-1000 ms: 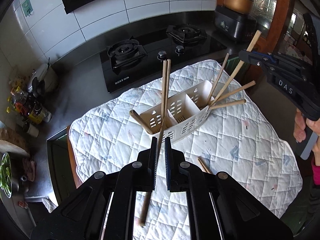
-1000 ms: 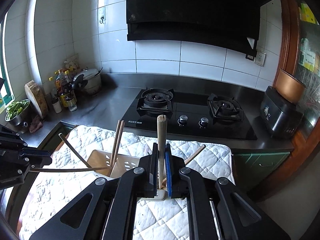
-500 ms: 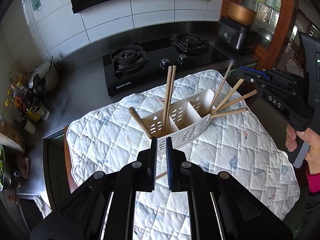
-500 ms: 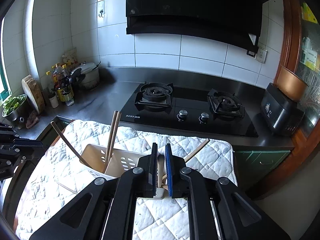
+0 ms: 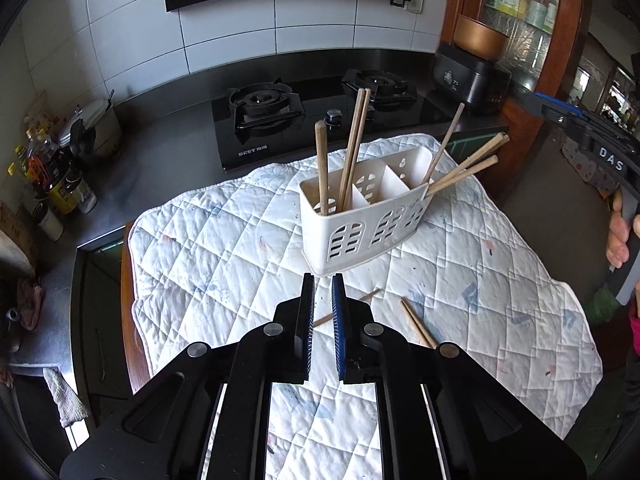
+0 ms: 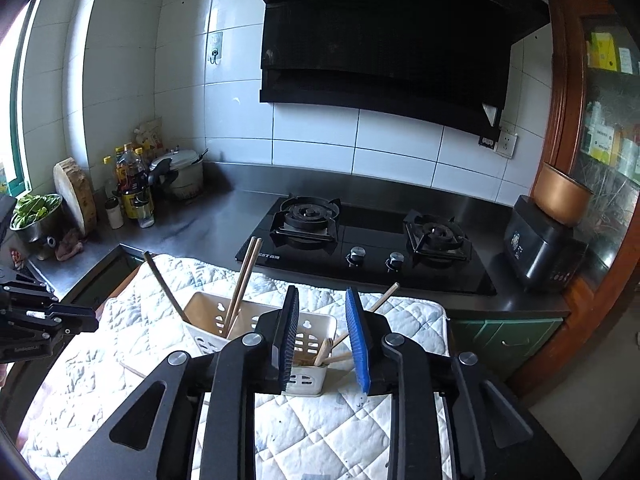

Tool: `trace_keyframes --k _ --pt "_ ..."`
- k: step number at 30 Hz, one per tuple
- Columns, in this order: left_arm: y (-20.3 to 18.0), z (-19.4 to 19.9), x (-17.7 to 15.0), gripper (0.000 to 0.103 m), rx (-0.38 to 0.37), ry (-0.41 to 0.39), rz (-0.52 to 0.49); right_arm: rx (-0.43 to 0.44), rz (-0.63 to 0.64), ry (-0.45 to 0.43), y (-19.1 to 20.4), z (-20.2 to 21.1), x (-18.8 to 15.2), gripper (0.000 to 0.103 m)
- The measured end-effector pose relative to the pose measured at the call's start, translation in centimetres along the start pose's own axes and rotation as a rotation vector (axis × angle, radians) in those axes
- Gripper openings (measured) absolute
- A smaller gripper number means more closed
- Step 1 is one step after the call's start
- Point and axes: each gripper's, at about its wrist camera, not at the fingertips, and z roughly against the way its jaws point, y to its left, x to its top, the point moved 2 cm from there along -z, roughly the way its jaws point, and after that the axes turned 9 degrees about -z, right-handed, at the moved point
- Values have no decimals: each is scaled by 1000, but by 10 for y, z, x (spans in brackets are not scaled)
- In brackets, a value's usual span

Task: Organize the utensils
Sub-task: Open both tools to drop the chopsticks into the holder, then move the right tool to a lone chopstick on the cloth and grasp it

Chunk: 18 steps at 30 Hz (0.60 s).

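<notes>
Daylight from the left window, dim hood, strong fisheye bending, perhaps slight blur.

White letters "DAS" stand on the black body of the right gripper, far right of the left tool's view. "BEST", followed by unreadable characters, is printed on the front edge of the black gas hob, ahead of it.

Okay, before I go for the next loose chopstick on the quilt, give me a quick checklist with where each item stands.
1. Left tongs empty: ok, nearly shut on nothing.
2. Right tongs free: ok, jaws opening, nothing between them.
3. Utensil caddy upright on the quilted mat: ok.
4. Loose chopsticks within view: ok, lying flat beside the left tongs.
5. Left tongs wide enough to grasp: not ok.
</notes>
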Motion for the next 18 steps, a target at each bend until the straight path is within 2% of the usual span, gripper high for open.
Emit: trace_keyframes --k 4,8,17,18 --pt "5 -8 -29 9 -7 12 28 29 10 19 4 16 -33 26" --pt "4 -13 -58 9 -28 6 50 75 16 77 10 18 -72 27" --pt "-1 -16 -125 10 -19 -3 104 154 104 225 49 -19 -134 27" --pt "-1 -16 -133 14 -15 -2 112 164 111 237 54 -24 -138 27"
